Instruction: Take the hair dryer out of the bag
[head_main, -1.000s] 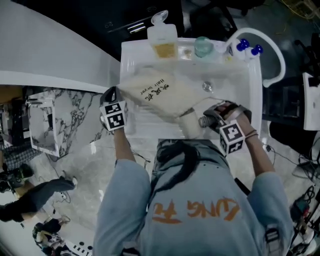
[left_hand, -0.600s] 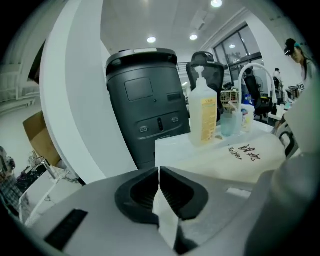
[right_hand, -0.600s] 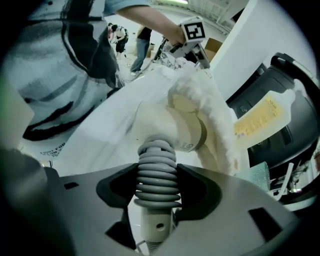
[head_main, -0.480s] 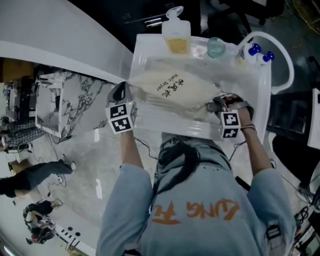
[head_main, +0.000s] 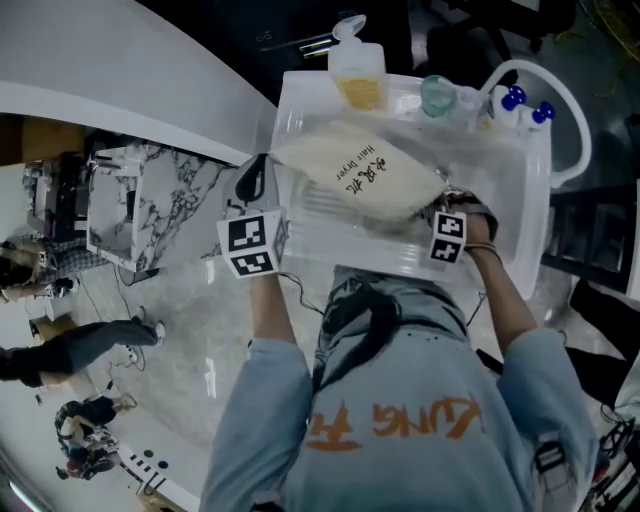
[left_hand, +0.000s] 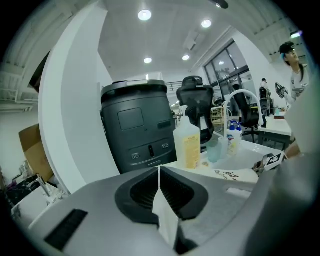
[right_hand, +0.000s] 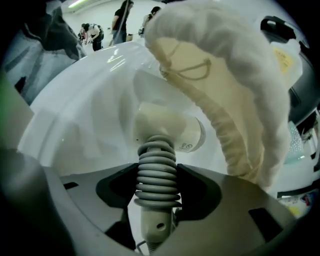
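A cream drawstring bag with black print hangs over the white sink. My left gripper is at the bag's left end, shut on a fold of its white cloth. At the bag's right, open end, low in the basin, my right gripper is shut on the hair dryer's grey coiled cord. Beyond the jaws lies the dryer's white body, outside the bag's gathered mouth. In the head view the bag hides the dryer.
A soap bottle, a greenish cup and blue-capped bottles stand along the sink's far rim beside an arched faucet. A marble counter lies to the left. A dark grey machine stands behind the sink.
My left gripper has risen and lifted the bag's left end. My right gripper has sunk toward the basin with the cord, and the bag now hides the dryer from above.
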